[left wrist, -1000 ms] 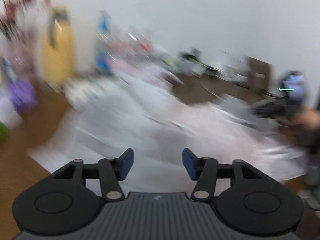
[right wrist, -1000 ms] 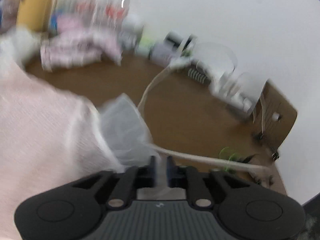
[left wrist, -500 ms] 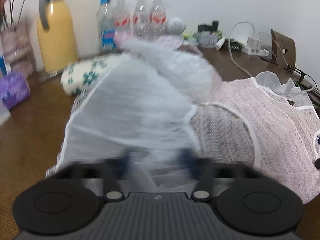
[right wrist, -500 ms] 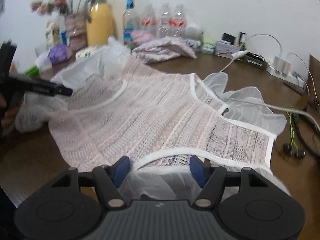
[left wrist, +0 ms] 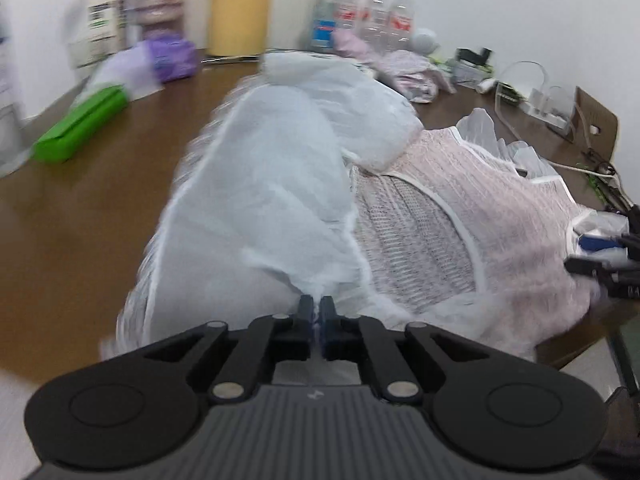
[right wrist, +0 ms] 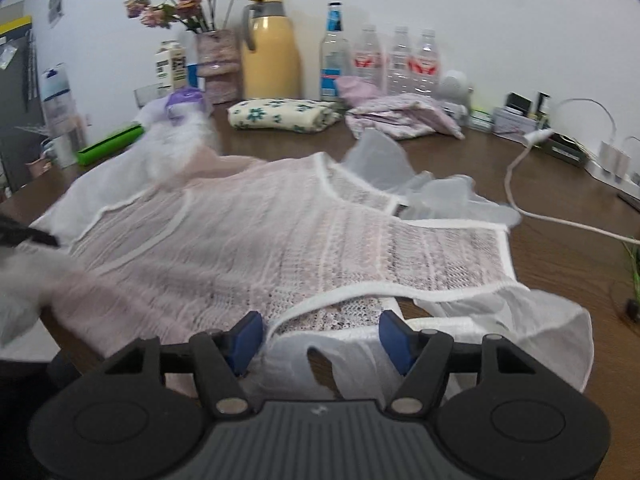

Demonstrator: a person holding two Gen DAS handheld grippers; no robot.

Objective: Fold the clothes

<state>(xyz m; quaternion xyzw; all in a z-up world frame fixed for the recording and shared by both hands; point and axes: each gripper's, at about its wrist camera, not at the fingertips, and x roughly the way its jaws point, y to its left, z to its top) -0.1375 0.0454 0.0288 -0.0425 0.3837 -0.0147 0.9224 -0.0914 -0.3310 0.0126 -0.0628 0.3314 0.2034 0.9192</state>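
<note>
One pink knit garment (right wrist: 256,236) with sheer white ruffled sleeves lies spread flat across the brown tabletop (left wrist: 92,184), no clean fold yet visible in it. Its sheer white sleeve (left wrist: 272,184) on the left side is bunched and lifted in a loose mound, while the opposite sleeve (right wrist: 516,320) lies slack near the table's edge. Behind it, by the wall, a floral cloth (right wrist: 284,114) sits already folded and a lilac garment (right wrist: 400,120) lies in a loose heap, suggesting the job is partly through, with this top and probably that heap left to do. Nearer the camera, the left gripper (left wrist: 316,312) has its fingers pressed nearly together, pinching the gathered white sleeve fabric after just closing on it. The right gripper (right wrist: 320,336) hangs over the near hem with fingers spread wide, white trim lying between them but not pinched. Judging by this, the first fold is only beginning.
</note>
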